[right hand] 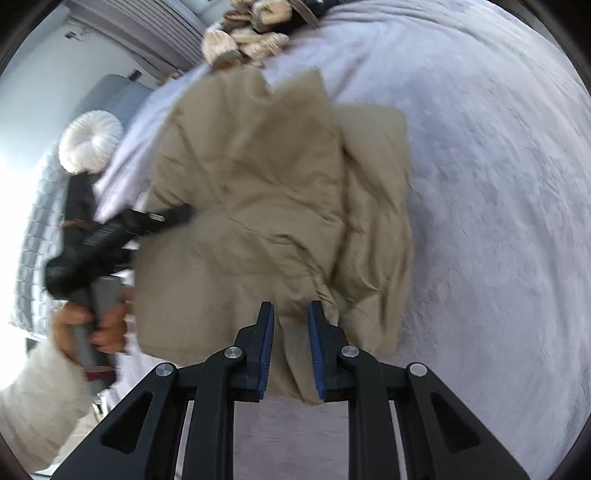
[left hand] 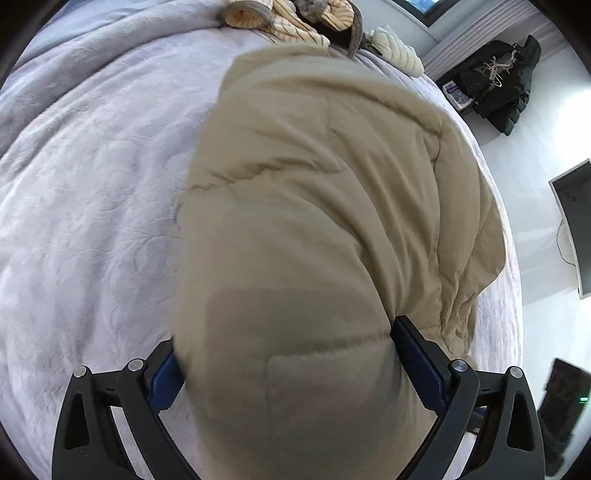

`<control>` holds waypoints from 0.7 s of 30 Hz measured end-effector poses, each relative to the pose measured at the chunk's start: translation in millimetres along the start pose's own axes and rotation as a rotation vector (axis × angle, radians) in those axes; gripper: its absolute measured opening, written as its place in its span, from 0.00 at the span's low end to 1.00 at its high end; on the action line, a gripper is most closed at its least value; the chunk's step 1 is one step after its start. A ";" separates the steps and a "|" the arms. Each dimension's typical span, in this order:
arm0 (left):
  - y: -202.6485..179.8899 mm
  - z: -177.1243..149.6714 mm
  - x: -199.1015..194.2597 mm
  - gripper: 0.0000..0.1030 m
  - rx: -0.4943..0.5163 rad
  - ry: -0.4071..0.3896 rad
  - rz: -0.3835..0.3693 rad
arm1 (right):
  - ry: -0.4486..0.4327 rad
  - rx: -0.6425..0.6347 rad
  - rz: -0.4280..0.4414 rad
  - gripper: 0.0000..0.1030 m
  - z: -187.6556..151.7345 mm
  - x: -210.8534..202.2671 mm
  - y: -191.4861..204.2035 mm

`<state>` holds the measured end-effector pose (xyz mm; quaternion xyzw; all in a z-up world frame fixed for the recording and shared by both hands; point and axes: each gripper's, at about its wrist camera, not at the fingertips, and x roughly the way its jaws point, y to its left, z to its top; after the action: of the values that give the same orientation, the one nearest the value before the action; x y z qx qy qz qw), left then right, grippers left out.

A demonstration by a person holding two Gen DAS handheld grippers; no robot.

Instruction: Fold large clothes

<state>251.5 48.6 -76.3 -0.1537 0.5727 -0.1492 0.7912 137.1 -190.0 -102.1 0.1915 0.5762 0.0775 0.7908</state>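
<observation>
A large beige padded jacket point(left hand: 325, 177) lies bunched on the pale lilac bedspread point(left hand: 92, 206). My left gripper point(left hand: 284, 354) has its jaws set wide around a thick fold of the jacket, which fills the gap between the blue pads point(left hand: 417, 362). In the right wrist view the jacket point(right hand: 258, 192) lies in a rumpled heap. My right gripper point(right hand: 291, 332) has its jaws close together on a hanging fold of the jacket. The left gripper body point(right hand: 110, 236) and the hand holding it show at the left of the right wrist view.
A pile of striped cream and grey clothes point(left hand: 291, 18) lies at the far end of the bed. A dark coat point(left hand: 498, 81) sits on the floor at the right, near a monitor point(left hand: 572, 221). A round white cushion point(right hand: 92, 144) lies beside the bed.
</observation>
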 end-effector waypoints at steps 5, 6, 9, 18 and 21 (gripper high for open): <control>-19.8 -23.1 -35.3 0.97 0.023 -0.066 0.025 | 0.062 0.019 -0.031 0.11 -9.8 29.9 -21.8; -21.5 -27.9 -36.7 0.97 0.027 -0.068 0.028 | 0.075 0.022 -0.033 0.10 -12.1 37.0 -26.3; -32.7 -52.8 -31.6 0.97 0.077 -0.053 0.070 | 0.111 0.058 -0.033 0.10 -13.4 44.1 -32.6; -23.8 -65.6 -16.3 0.97 0.113 -0.030 0.131 | -0.169 -0.032 -0.005 0.11 52.8 -37.4 2.1; -24.4 -66.4 -12.9 0.97 0.128 -0.019 0.159 | -0.210 -0.039 -0.059 0.11 86.1 -24.7 7.6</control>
<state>182.9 26.9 -74.9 -0.0584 0.5647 -0.1210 0.8143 210.9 -210.0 -54.7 0.1661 0.4939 0.0451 0.8523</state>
